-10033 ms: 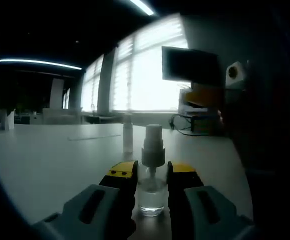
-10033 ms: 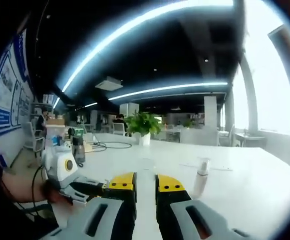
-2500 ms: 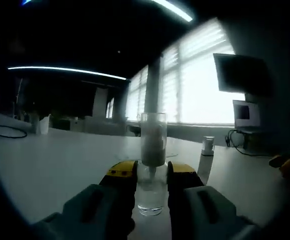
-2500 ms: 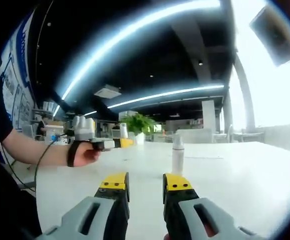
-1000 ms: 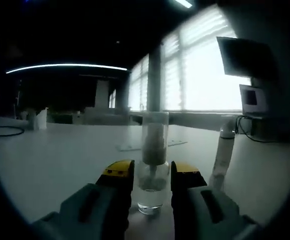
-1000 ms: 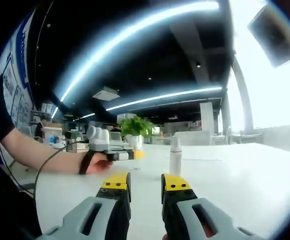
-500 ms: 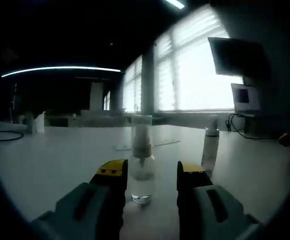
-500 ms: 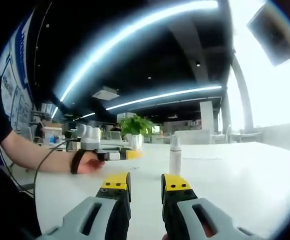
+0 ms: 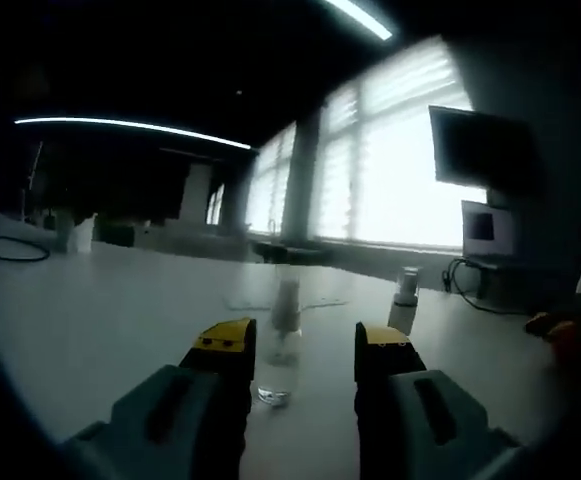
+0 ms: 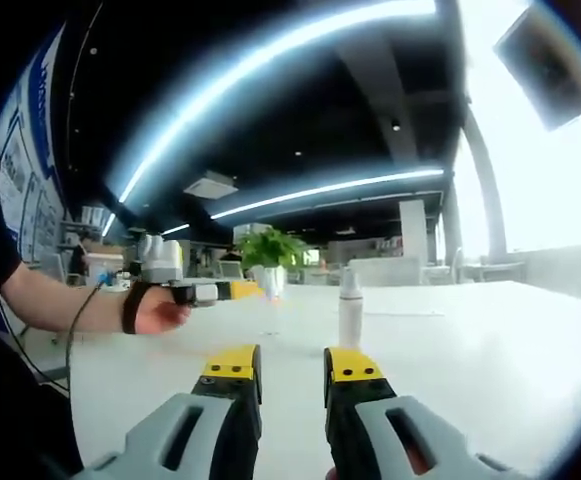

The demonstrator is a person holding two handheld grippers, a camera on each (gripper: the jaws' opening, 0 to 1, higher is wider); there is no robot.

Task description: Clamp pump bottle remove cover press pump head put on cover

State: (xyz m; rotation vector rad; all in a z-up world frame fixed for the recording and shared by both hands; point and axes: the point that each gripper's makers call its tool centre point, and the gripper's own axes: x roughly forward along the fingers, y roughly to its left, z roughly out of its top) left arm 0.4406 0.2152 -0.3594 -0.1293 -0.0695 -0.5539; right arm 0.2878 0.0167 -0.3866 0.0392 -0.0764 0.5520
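Fingers of the left gripper (image 9: pixel 301 352) stand apart, 2 yellow-tipped pads with a clear gap. The pump bottle (image 9: pixel 279 340) stands upright on the white table (image 9: pixel 90 300) in that gap, nearer the left pad, touching neither as far as the blurred frame lets me judge. Its clear cover (image 9: pixel 286 300) looks to be on over the pump head, though motion blur softens the outline. Judgement: bottle is set down and released with the cover on, so the task looks at or near its end; the spread pads fit a let-go, not a grip.

Fingers of the right gripper (image 10: pixel 292 368) hold nothing; a narrow gap shows between the 2 pads, table visible through it. Beyond and just right of these tips stands a second, white bottle (image 10: pixel 350 308), upright and well clear of the pads. To the left of the tips, the person's hand (image 10: pixel 158 308) carries the left gripper low over the table.

Around: the same white bottle (image 9: pixel 403 298) shows beyond the right pad in the left gripper view, apart from the pump bottle. Potted plant (image 10: pixel 271 252) far across the table, cable (image 9: pixel 5 250) at the far left edge, dark monitor (image 9: pixel 485 150) against bright windows.

Nothing stands between either pair of fingers and the bottles. Risk, as a judgement: a sideways pull-out could clip the light bottle and tip it.
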